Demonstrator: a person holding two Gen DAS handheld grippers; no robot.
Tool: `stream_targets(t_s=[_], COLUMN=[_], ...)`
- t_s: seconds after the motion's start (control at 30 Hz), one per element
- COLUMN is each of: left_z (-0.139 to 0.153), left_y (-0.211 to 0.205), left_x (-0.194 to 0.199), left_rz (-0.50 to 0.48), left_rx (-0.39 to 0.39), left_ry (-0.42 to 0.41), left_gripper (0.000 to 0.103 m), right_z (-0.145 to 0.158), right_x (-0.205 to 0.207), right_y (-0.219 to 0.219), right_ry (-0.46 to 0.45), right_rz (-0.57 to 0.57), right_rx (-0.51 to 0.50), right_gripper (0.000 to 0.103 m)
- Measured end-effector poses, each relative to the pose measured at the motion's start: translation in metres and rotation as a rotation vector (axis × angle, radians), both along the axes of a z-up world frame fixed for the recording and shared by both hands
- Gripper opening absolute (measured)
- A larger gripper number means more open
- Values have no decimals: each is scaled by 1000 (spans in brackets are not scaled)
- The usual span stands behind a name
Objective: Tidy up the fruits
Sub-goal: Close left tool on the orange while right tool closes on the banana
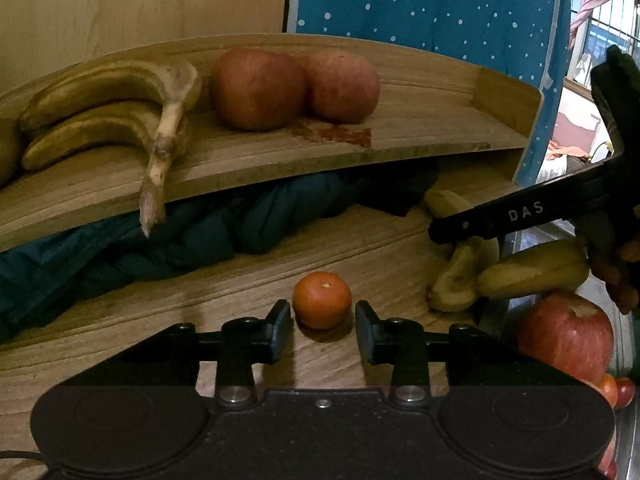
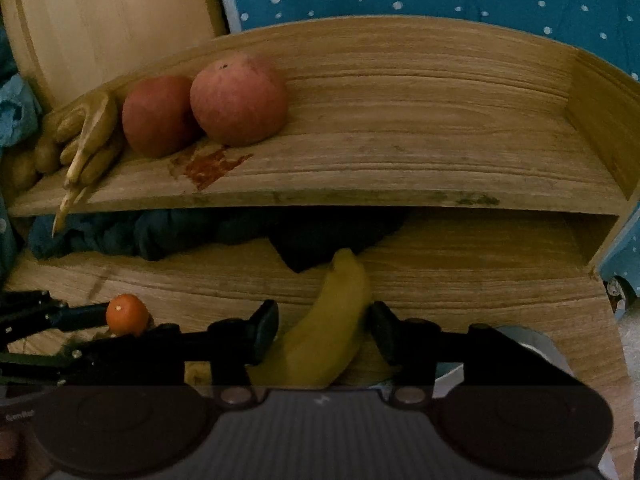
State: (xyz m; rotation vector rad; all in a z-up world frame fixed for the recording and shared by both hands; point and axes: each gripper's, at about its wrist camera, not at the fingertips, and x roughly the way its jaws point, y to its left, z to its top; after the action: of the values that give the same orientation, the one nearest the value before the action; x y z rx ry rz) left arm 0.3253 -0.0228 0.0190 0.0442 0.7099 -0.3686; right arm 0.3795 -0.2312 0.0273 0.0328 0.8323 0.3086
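A small orange [image 1: 322, 300] lies on the lower wooden board just ahead of my left gripper [image 1: 322, 330], whose jaws stand open on either side of it without touching; it also shows in the right wrist view [image 2: 127, 314]. My right gripper [image 2: 324, 330] has its fingers against both sides of a yellow banana [image 2: 328, 328] and holds it over the lower board. The upper shelf [image 2: 400, 168] carries two red apples [image 2: 239, 98] [image 2: 158, 116] and a bunch of browned bananas [image 1: 108, 116] at its left.
Dark blue cloth [image 1: 168, 240] fills the gap under the upper shelf. At the right of the left wrist view lie more bananas [image 1: 532, 268], a red apple [image 1: 566, 332] and small red fruits [image 1: 616, 390]. A blue dotted cloth [image 1: 420, 0] hangs behind.
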Motion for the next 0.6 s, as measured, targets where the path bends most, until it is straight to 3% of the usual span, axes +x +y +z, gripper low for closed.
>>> stream_targets(t_s=[0.13,0.27,0.43,0.6], left_z=[-1,4,11,17], left_y=[1,2,5,7], left_x=[-2,-8,-17,-25], left_rz=[0,-5,-5,-5], left_rx=[-6,-14,-26,-41], left_ry=[-7,-25,-42,-57], left_gripper=[33,32,32,32], right_z=[0,4,12,26], right_x=[-2,-10,-25,-47], right_y=[3,0,-1,5], right_ry=[-18,-76,-153,-253], right_rz=[-20,-60,-81,-72], right_rx=[-1,42,98,92], right_gripper=[54,42,36,34])
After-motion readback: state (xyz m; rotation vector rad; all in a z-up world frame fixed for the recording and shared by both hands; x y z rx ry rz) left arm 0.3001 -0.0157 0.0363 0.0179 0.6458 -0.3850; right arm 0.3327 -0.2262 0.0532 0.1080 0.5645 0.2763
